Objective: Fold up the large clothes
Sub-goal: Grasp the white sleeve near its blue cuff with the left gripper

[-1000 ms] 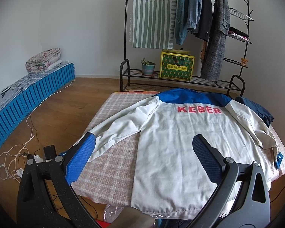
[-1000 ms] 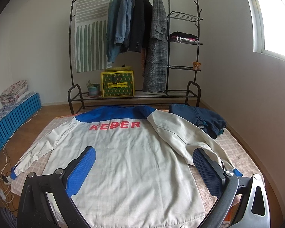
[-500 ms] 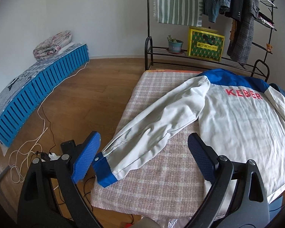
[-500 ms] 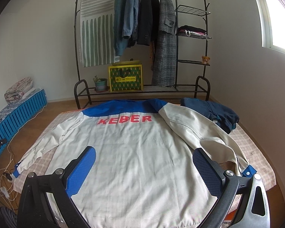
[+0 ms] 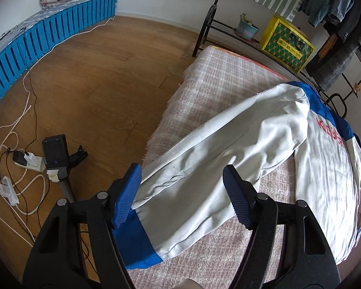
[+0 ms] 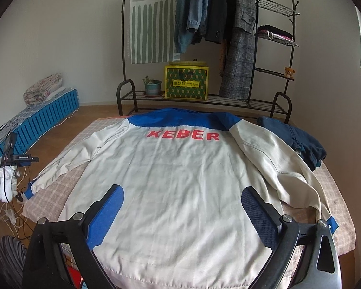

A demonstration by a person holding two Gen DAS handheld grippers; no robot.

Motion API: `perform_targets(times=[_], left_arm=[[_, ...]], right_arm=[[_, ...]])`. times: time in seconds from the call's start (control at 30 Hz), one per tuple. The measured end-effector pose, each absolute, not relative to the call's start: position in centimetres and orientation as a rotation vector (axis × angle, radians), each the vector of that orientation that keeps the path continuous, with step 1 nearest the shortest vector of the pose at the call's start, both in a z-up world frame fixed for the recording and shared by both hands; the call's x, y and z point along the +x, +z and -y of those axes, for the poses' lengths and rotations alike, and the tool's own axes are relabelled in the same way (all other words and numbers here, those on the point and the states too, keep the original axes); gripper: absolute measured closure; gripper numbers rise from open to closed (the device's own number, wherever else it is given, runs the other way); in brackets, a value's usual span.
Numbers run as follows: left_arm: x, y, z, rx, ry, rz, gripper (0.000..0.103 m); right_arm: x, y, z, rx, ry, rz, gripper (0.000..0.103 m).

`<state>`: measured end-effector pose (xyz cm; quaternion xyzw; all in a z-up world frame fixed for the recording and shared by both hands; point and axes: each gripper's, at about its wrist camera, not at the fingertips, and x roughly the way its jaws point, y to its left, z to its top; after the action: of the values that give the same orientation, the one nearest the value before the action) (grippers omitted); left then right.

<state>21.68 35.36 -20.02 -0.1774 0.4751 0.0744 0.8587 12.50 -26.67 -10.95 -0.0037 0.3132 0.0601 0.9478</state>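
Observation:
A white jacket (image 6: 180, 180) with a blue yoke and red "KEBER" lettering lies back-up on the plaid-covered table (image 6: 337, 192). Its left sleeve (image 5: 204, 149) runs to the table's near left corner and ends in a blue cuff (image 5: 137, 248). My left gripper (image 5: 183, 183) points down over that sleeve just above the cuff. Its jaws are closing with the sleeve between them, and the pads are not pressing on it. My right gripper (image 6: 183, 207) hovers over the jacket's lower back near the hem. Its jaws are closing slightly with nothing gripped. The right sleeve (image 6: 276, 168) lies along the table's right side.
A folded dark blue garment (image 6: 298, 139) sits at the table's far right. Behind the table stands a clothes rack (image 6: 228, 24) with a yellow-green box (image 6: 186, 83). On the floor left are cables and a power strip (image 5: 26, 161), a black device (image 5: 55, 151) and a blue slatted frame (image 5: 48, 36).
My left gripper swung left and down from over the jacket's back to the left sleeve's cuff, and its jaws narrowed. The right gripper dipped slightly toward the hem.

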Motion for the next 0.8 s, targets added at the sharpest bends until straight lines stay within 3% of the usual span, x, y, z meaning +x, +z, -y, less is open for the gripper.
perform_targets(times=[0.33, 0.47, 0.6, 0.73, 0.8], left_arm=[[26.7, -25.0, -35.8, -0.419, 0.209, -1.071, 0.031], [28.2, -25.7, -34.6, -0.322, 0.204, -1.083, 0.053], [29.0, -26.5, -33.7, -0.247, 0.199, -1.100, 0.054], [29.4, -27.1, -33.5, -0.222, 0.202, -1.124, 0.065], [29.4, -27.0, -33.4, -0.219, 0.183, -1.120, 0.076]], right_arm=[[14.1, -13.6, 23.7, -0.029, 0.195, -0.708, 0.011], [14.4, -14.2, 23.8, -0.035, 0.181, -0.734, 0.011], [15.0, -14.9, 24.4, -0.011, 0.163, -0.758, 0.011], [15.1, -15.2, 24.5, -0.001, 0.152, -0.769, 0.011], [15.0, -15.2, 24.4, -0.006, 0.149, -0.769, 0.011]])
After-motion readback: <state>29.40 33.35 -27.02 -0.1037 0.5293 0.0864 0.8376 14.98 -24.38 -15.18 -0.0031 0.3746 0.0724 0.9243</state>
